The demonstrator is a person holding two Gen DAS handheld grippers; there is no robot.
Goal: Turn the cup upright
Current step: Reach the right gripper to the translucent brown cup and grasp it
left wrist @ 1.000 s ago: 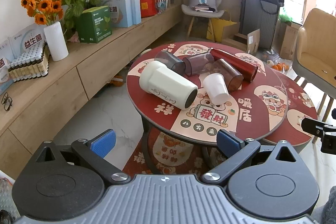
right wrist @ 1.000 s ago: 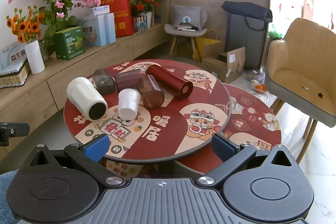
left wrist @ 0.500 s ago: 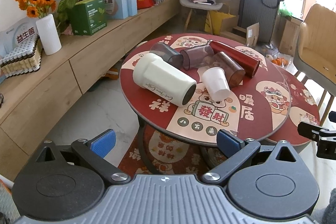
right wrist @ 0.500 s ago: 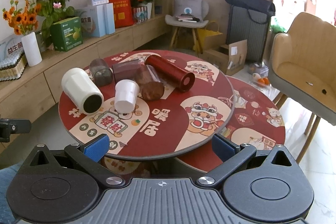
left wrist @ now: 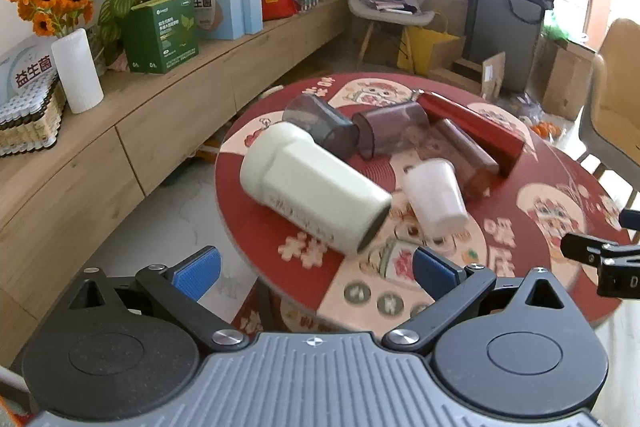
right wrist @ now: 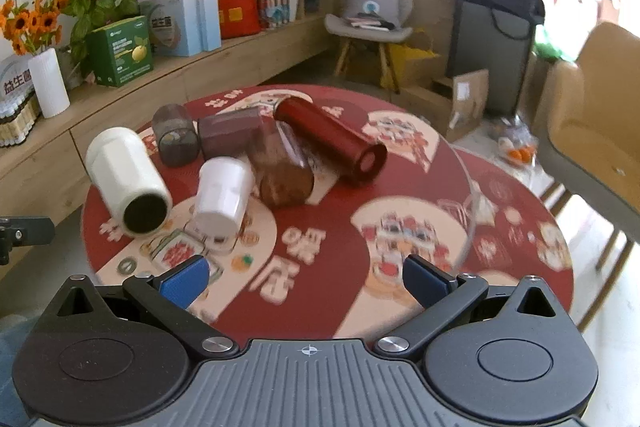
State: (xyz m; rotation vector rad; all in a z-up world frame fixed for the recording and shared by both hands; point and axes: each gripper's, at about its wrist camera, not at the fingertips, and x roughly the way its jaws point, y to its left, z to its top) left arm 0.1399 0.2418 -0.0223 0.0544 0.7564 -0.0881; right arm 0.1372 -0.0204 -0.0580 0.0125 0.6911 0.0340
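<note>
**Six cups lying on a round tabletop, both grippers held off its near rim**

The round red tabletop (left wrist: 532, 259) carries a cluster of cups in its left and far part. The large white cup (left wrist: 312, 187) lies on its side nearest the left rim, its dark mouth turned toward the near edge. Just right of it the small white cup (left wrist: 436, 193) lies tipped over. Behind them lie a grey translucent cup (left wrist: 320, 123), a dark purple cup (left wrist: 392, 131), a brown translucent cup (right wrist: 280, 167) and a long red cup (right wrist: 332, 141), packed close together and in places touching. The right and near-right parts of the tabletop (right wrist: 360, 219) show only the printed pattern, leaving open surface up to that rim. A wooden sideboard (left wrist: 120, 147) runs along the left, apart from the table across a strip of floor; a tan chair (right wrist: 592, 115) stands to the right.

The left hand-held gripper (left wrist: 316, 269) hovers low at the near-left rim, pointed at the large white cup, its blue pads wide apart and holding nothing. The right hand-held gripper (right wrist: 306, 281) hovers over the near rim, aimed at the table's centre, likewise spread wide and holding nothing.
</note>
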